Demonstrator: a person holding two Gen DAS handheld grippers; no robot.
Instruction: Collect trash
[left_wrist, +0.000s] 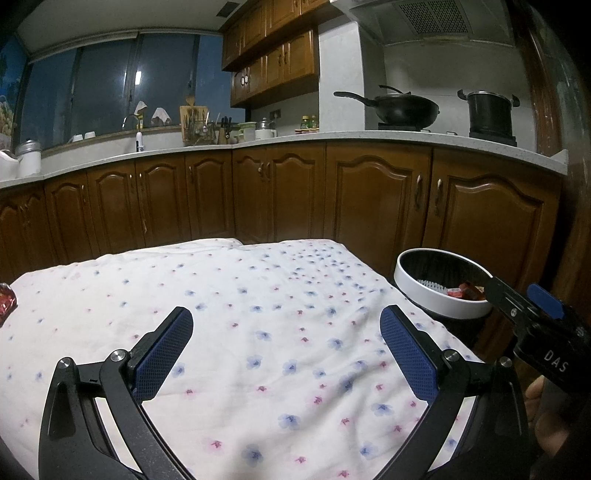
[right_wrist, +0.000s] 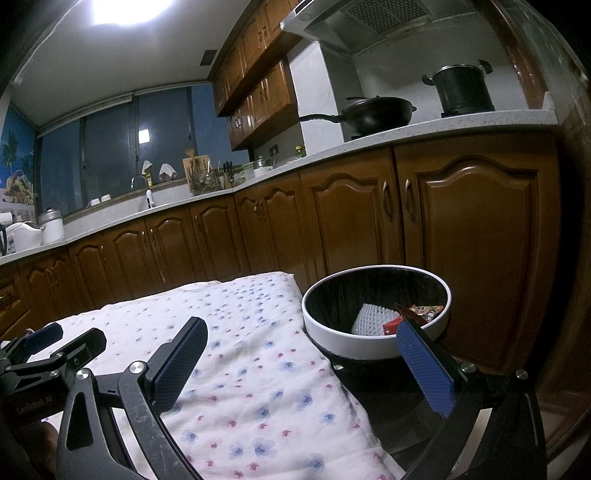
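Observation:
A round bin with a white rim stands just off the table's right edge; it also shows in the right wrist view. Inside lie red snack wrappers and a white foam piece. A red wrapper lies at the table's far left edge. My left gripper is open and empty above the floral cloth. My right gripper is open and empty, between the table's right edge and the bin, and shows in the left wrist view.
Brown kitchen cabinets run behind the table under a white counter. A black wok and a pot sit on the stove. A sink, cups and utensils stand by the window at the far left.

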